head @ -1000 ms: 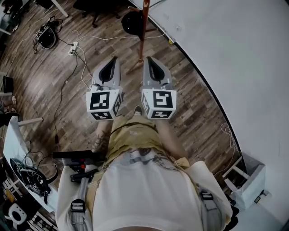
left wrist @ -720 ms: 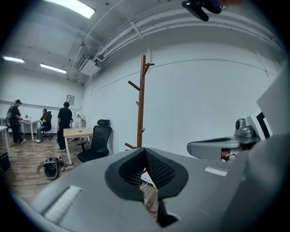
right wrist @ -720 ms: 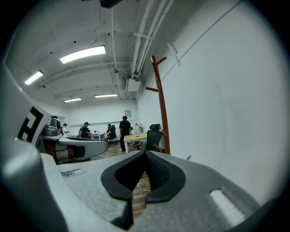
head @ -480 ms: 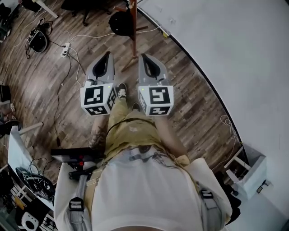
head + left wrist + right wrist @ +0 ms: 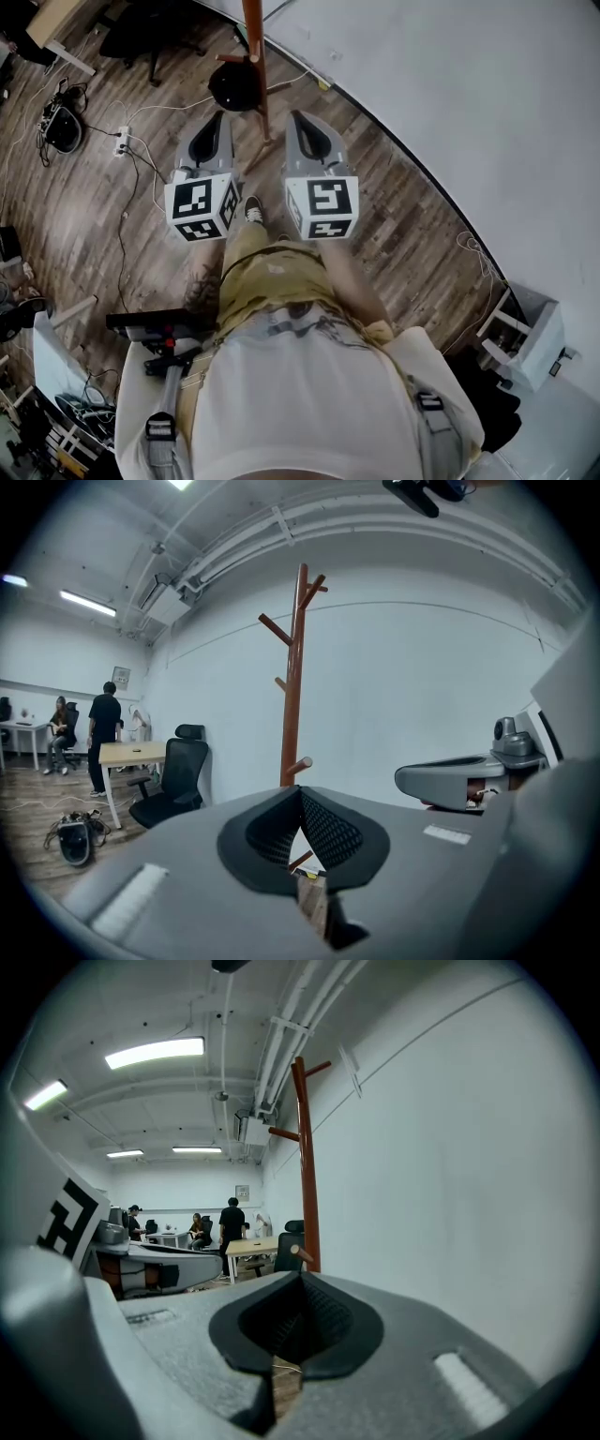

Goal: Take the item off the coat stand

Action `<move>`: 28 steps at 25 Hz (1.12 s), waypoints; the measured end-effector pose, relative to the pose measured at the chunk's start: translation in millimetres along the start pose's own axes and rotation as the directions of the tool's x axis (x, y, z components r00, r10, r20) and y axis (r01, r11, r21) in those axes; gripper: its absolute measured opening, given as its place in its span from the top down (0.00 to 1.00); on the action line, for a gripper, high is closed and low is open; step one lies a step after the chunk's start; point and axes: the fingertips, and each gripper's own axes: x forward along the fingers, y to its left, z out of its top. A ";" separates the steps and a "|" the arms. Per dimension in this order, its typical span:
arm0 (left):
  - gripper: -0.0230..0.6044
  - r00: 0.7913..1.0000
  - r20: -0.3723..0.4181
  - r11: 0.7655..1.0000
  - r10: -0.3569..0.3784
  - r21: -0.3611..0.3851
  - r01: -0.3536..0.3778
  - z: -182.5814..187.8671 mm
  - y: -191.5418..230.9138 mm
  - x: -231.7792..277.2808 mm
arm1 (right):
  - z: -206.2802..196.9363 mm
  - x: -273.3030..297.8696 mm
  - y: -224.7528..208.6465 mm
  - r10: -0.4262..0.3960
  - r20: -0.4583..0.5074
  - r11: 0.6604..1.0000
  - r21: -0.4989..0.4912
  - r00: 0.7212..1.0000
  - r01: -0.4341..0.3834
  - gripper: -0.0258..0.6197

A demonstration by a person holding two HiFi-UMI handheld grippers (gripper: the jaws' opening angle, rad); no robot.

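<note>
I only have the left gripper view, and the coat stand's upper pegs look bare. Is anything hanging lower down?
Observer: Yes. The head view shows a round black item against the coat stand, seemingly low down.
Operator: What state is the right hand-held gripper in?
Observer: The right hand-held gripper has its jaws together, with nothing between them.
Operator: Anything on the floor nearby?
Observer: A white power strip lies on the floor, off to the left.

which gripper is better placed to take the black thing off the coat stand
Probably left: the black item hangs left of the coat stand, straight ahead of the left gripper.
</note>
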 end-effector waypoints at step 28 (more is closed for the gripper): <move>0.96 0.985 -0.170 0.998 -0.033 -0.063 0.022 -54.6 70.0 93.3 | -15.0 118.4 -8.6 -0.015 -0.110 0.999 -0.033 0.994 0.011 0.96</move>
